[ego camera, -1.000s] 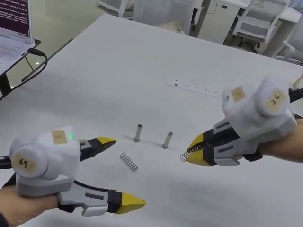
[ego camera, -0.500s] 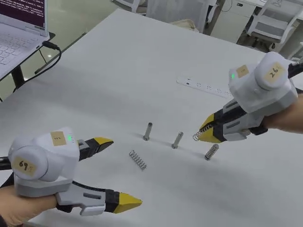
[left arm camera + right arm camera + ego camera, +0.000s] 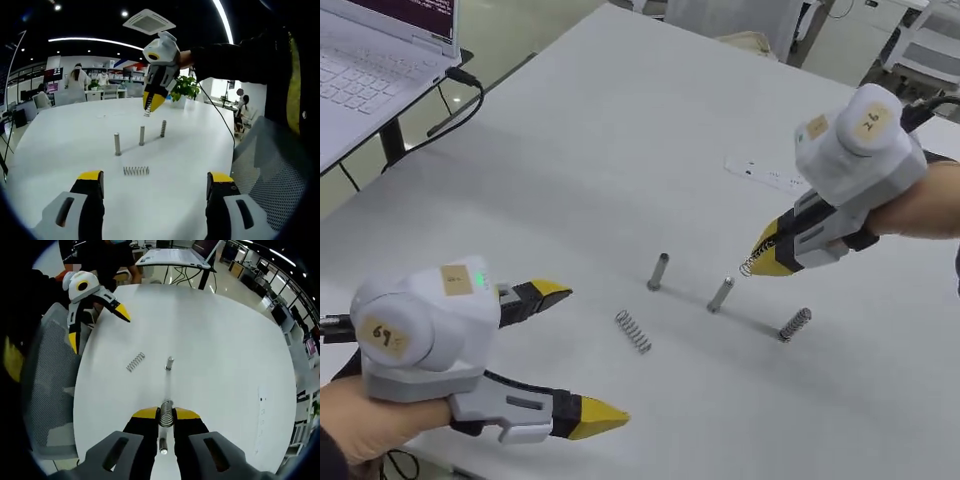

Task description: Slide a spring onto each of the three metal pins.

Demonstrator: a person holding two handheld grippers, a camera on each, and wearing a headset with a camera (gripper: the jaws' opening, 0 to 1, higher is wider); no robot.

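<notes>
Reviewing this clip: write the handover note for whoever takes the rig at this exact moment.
Left tool: open, empty, low over the table near the person.
Right tool: shut on a spring, hovering near the middle pin.
Done: right-hand pin already wears one.
Left: middle pin and left-hand pin are bare; loose spring lies on the table in front of them.

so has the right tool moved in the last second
Yes. The right tool, shut on a spring, has risen against the middle pin: its tip was low beside it, now it is just above the pin's top.
</notes>
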